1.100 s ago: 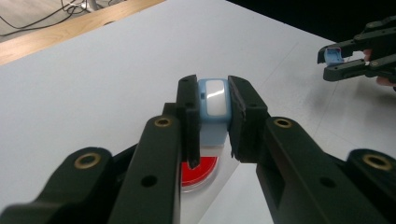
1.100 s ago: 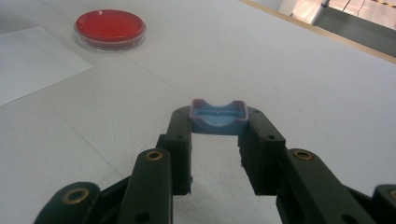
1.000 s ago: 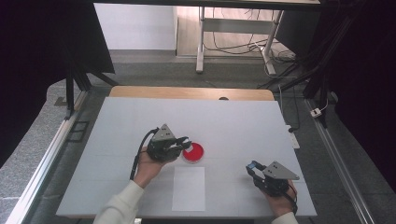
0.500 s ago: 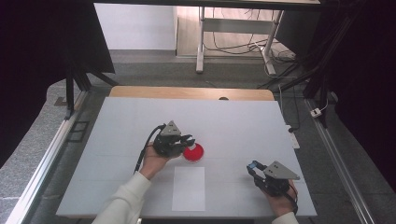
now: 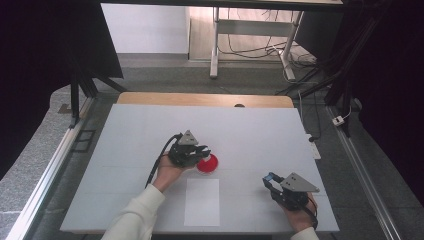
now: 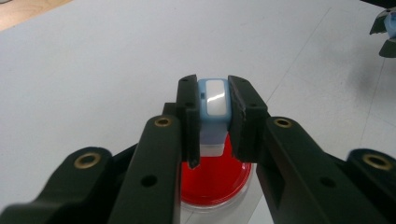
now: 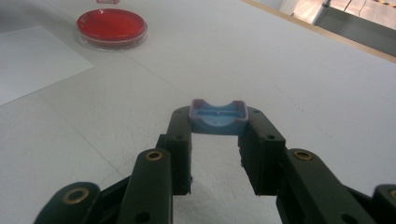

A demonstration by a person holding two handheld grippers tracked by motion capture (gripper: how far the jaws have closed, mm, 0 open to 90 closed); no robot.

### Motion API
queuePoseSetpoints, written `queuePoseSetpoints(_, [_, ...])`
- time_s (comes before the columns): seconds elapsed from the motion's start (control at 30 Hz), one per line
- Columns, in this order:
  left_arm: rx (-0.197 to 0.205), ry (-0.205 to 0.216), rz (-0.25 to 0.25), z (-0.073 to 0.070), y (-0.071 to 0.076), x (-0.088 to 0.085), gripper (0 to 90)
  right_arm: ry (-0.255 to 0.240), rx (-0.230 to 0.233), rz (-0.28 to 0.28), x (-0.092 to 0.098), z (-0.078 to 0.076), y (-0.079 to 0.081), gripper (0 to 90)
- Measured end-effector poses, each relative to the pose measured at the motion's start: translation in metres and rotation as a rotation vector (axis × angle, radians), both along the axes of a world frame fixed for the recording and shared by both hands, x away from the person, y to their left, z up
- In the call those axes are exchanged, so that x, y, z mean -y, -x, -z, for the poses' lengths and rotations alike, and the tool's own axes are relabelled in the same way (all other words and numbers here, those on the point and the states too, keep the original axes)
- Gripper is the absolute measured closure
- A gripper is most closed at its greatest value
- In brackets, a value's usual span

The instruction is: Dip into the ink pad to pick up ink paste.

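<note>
- Red petri dish [image 5: 207, 164] resting on the white counter [image 5: 135, 130], near its middle, just beyond the white paper sheet [image 5: 202, 201].
- Left tongs [image 5: 202, 151] clenched on a small blue-and-white piece [image 6: 213, 100], pads pressing its two sides; held directly over the dish, which sits red just below and behind the jaws in the left gripper view [image 6: 212, 179].
- Cannot tell whether that piece hangs just above the dish or already touches it.
- Right tongs [image 5: 270, 181] clenched on a separate blue cap-like piece [image 7: 218, 116], hollow side up, gripped at the very tips, low over the counter near its right front corner.
- Dish well apart from the right tongs, far off at upper left in the right gripper view [image 7: 112, 25].
- Judged as mid-task: both small pieces picked up and pulled apart, one brought to the dish.
- Likely left: working the left piece at or into the dish, then dealing with the cap in the right tongs.
- Paper sheet bare, nothing set on it.
</note>
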State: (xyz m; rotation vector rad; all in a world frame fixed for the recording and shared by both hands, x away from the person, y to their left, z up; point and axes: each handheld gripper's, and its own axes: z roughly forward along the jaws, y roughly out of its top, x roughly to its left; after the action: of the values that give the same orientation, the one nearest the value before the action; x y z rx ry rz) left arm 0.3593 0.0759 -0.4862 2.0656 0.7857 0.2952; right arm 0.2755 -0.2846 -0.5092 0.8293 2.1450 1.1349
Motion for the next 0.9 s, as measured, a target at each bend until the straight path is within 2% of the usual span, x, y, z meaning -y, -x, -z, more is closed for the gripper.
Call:
queuePoseSetpoints(0.23, [-0.008, -0.025, 0.003, 0.003, 0.0, 0.001, 75.3, -0.003, 0.004, -0.007, 0.0, 0.001, -0.001, 65.1])
queuePoseSetpoints(0.6, [-0.025, -0.037, 0.001, 0.01, -0.002, 0.002, 75.3, 0.001, -0.002, -0.006, -0.001, 0.002, -0.001, 65.1])
queuePoseSetpoints(0.9, [-0.024, -0.045, 0.0, 0.011, -0.001, 0.002, 75.3, 0.005, -0.003, -0.006, 0.0, 0.002, -0.001, 65.1])
